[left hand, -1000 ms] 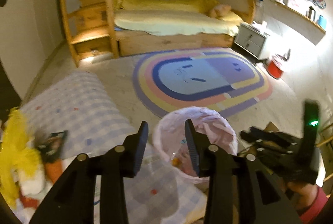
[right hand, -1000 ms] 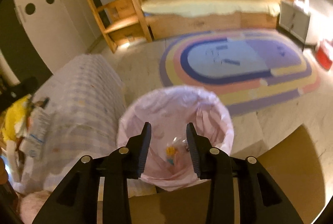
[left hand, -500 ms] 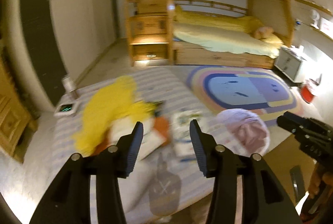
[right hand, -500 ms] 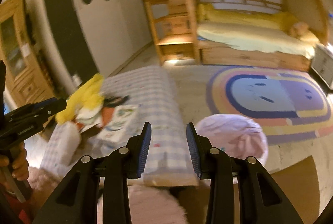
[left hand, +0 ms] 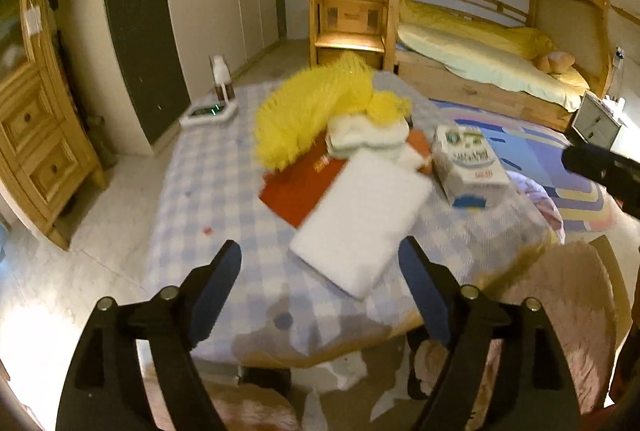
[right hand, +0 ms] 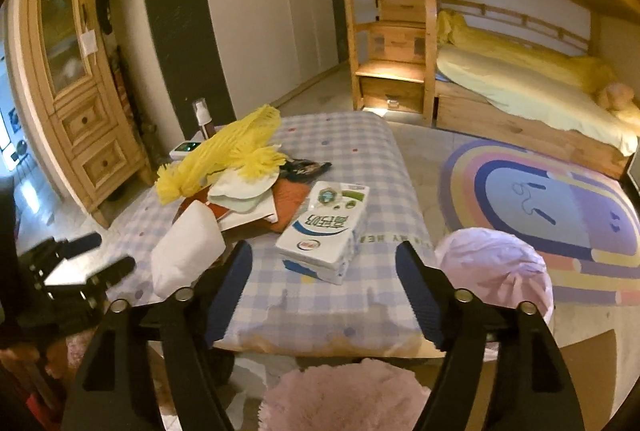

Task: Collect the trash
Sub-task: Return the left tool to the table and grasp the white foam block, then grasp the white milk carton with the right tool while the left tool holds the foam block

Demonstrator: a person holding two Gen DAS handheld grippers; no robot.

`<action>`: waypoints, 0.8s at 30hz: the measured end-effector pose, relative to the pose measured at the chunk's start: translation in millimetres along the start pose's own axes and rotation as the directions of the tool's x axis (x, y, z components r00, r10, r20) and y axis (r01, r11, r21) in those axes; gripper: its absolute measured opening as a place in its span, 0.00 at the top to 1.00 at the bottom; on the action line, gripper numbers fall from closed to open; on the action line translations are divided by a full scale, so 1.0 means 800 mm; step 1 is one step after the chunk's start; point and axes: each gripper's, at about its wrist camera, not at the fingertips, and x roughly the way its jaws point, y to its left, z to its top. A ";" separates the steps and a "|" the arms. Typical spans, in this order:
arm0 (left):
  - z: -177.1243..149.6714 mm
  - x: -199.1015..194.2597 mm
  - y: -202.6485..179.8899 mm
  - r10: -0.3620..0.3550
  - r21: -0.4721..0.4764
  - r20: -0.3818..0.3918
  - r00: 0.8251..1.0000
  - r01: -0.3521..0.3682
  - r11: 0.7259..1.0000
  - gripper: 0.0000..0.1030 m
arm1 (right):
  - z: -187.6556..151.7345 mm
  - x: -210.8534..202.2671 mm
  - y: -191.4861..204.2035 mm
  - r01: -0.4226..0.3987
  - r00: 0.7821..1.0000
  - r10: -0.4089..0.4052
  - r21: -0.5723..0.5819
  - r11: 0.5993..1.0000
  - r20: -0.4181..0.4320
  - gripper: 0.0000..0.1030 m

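A pile of trash lies on the checked table (left hand: 200, 199) (right hand: 344, 139): yellow netting (left hand: 316, 111) (right hand: 224, 155), white foam trays (left hand: 364, 137) (right hand: 240, 191), a red sheet (left hand: 300, 191), a white foam block (left hand: 360, 227) (right hand: 186, 247) and a milk carton (left hand: 468, 163) (right hand: 324, 231). My left gripper (left hand: 320, 267) hovers just short of the foam block, its jaws opening and empty. My right gripper (right hand: 322, 259) hangs in front of the carton, its jaws also opening and empty. The pink-lined bin (right hand: 496, 271) (left hand: 540, 199) stands at the table's right end.
A pink fluffy stool (right hand: 344, 395) (left hand: 560, 315) sits at the table's near edge. A small bottle (left hand: 220, 75) and a white device (left hand: 208, 113) stand at the far left corner. A wooden cabinet (right hand: 76, 79), a bunk bed (right hand: 520, 83) and a striped rug (right hand: 540, 203) surround the table.
Both views swung left from the bin to the trash pile on the table. Both pairs of jaws went from narrow to wide apart.
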 end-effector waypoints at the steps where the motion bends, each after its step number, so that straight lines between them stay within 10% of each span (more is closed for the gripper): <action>1: -0.006 0.004 0.002 -0.004 0.000 -0.008 1.000 0.004 1.000 0.23 | 0.000 0.003 0.001 0.000 1.000 0.000 -0.003 1.000 -0.005 0.25; 12: -0.030 0.052 -0.008 -0.067 -0.033 -0.091 0.994 0.064 0.997 0.41 | -0.003 0.014 -0.002 -0.002 1.000 0.002 0.013 1.000 -0.025 0.25; 17: -0.030 0.053 -0.004 -0.114 -0.052 -0.083 0.990 0.110 0.993 0.65 | -0.002 0.015 -0.003 -0.008 0.999 0.008 0.017 1.000 -0.032 0.25; 24: -0.021 0.000 -0.011 -0.100 -0.025 0.016 0.995 0.100 0.995 0.67 | -0.002 0.017 -0.001 0.006 0.999 -0.005 0.008 1.000 -0.036 0.25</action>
